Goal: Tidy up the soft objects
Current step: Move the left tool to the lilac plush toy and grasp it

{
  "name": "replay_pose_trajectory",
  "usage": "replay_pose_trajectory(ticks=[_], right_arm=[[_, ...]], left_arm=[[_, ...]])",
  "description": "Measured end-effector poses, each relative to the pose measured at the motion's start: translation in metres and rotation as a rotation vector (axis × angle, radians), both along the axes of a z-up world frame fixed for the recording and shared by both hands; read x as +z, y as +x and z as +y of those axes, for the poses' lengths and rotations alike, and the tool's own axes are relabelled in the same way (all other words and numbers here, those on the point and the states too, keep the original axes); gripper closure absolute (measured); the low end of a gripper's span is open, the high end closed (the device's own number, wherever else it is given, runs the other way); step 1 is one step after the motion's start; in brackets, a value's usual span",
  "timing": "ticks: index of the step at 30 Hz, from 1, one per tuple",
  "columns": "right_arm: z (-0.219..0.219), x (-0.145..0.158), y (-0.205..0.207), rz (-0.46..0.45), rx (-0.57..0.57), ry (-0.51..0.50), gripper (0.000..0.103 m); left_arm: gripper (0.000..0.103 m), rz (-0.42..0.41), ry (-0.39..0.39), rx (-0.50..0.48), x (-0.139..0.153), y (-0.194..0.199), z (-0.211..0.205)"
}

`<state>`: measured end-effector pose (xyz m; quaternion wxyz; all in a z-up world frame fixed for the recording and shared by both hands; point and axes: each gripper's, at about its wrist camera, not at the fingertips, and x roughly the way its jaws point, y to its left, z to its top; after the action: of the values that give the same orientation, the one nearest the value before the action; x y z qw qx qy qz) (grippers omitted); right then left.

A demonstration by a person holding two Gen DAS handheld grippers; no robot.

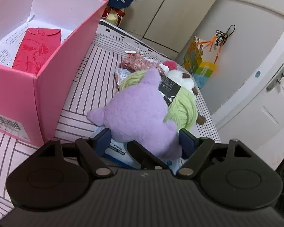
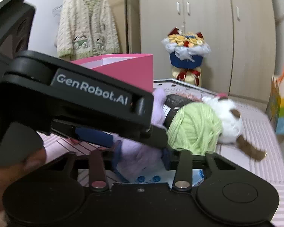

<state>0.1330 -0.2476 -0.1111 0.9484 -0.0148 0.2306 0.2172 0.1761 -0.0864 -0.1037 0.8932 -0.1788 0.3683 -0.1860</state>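
Lettering "GenRobot.AI" marks left tongs gripping purple plush.

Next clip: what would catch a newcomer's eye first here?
The purple plush toy between the left gripper fingers, lying against a green yarn ball on the striped mat. Then the big pink box to the left, open, with a red envelope inside.

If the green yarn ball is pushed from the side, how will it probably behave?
The green yarn ball looks round, so it would probably roll rather than slide. Its loose wound strands suggest it is light and squashes a little. The white plush toy and purple plush toy lean against it, so it may nudge them.
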Motion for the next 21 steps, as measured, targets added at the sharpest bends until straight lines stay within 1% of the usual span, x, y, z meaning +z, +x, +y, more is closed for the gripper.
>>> replay_pose_trajectory(ticks=[2, 5, 11, 13, 21], right_arm=[[0.001, -0.003, -0.001, -0.003, -0.015, 0.012, 0.061], [-0.003, -0.005, -0.002, 0.009, -0.03, 0.062, 0.063], [-0.002, -0.01, -0.01, 0.019, -0.068, 0.138, 0.065], [-0.001, -0.01, -0.011, 0.027, -0.076, 0.152, 0.065], [0.002, -0.001, -0.018, 0.081, -0.073, 0.178, 0.065]], left_arm=[[0.027, -0.012, 0.005, 0.008, -0.001, -0.001, -0.001], [0.027, -0.024, 0.018, 0.016, -0.002, -0.004, -0.004], [0.035, -0.065, 0.086, 0.018, -0.001, -0.013, -0.011], [0.035, -0.064, 0.102, 0.011, 0.001, -0.015, -0.012], [0.035, -0.047, 0.124, -0.032, 0.008, -0.028, -0.006]])
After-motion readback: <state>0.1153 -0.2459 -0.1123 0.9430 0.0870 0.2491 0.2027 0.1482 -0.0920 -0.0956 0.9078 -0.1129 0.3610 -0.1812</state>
